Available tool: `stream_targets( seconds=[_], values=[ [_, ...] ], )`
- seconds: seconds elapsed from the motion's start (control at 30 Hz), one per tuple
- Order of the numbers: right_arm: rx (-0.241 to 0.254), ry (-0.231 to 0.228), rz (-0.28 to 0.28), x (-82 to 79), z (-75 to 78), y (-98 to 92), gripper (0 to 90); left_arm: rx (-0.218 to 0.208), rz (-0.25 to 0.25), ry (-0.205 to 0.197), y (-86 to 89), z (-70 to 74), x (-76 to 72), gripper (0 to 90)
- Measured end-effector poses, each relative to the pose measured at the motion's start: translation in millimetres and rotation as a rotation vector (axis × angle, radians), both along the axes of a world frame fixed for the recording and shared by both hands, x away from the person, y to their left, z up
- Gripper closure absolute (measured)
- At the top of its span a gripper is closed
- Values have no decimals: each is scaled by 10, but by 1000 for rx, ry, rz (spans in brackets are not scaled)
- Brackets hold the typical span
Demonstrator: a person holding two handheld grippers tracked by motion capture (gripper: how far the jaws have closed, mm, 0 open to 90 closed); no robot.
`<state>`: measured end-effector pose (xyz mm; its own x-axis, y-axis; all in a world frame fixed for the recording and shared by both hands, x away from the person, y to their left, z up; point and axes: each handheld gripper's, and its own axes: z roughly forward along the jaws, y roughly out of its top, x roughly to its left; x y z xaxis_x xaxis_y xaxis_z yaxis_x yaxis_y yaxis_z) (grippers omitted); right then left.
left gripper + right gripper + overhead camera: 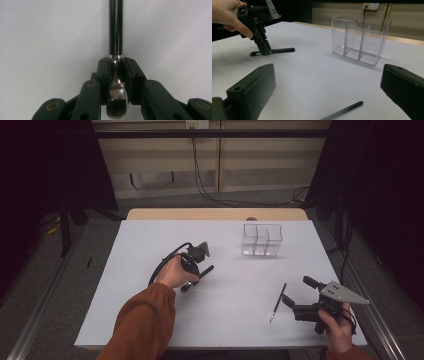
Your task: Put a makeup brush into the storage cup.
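Observation:
A makeup brush (116, 27) with a thick black handle and a silver ferrule lies on the white table. My left gripper (116, 67) is shut on the ferrule, and dark bristles show below the pads. From above, the left gripper (192, 279) points down at the table's middle, with the brush handle (206, 270) sticking out to the right. My right gripper (295, 290) stands open near the front right, jaws wide apart with nothing between them. A thin dark brush (278, 302) lies just left of it, also visible as a slim stick (342, 111) in front of the right jaws.
A clear plastic organiser (262, 240) with upright dividers stands at the back right of the table (150, 320); in the right gripper view this organiser (362, 37) is beyond the jaws. Cables trail on the floor behind the table.

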<state>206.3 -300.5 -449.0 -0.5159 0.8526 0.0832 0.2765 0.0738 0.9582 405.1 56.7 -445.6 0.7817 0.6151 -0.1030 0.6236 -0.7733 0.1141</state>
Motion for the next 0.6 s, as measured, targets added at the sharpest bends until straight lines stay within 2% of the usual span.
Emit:
stream_targets(
  seconds=[0.4,0.53,0.6],
  values=[
    [-1,-1,0,1,-1,-2,0,-28,14,-9,62,40,4,760],
    [-2,0,0,0,-1,-1,0,-47,-9,-6,89,48,-19,760],
    [-2,-1,0,0,0,0,0,-61,-15,-20,104,61,-41,760]
  ],
)
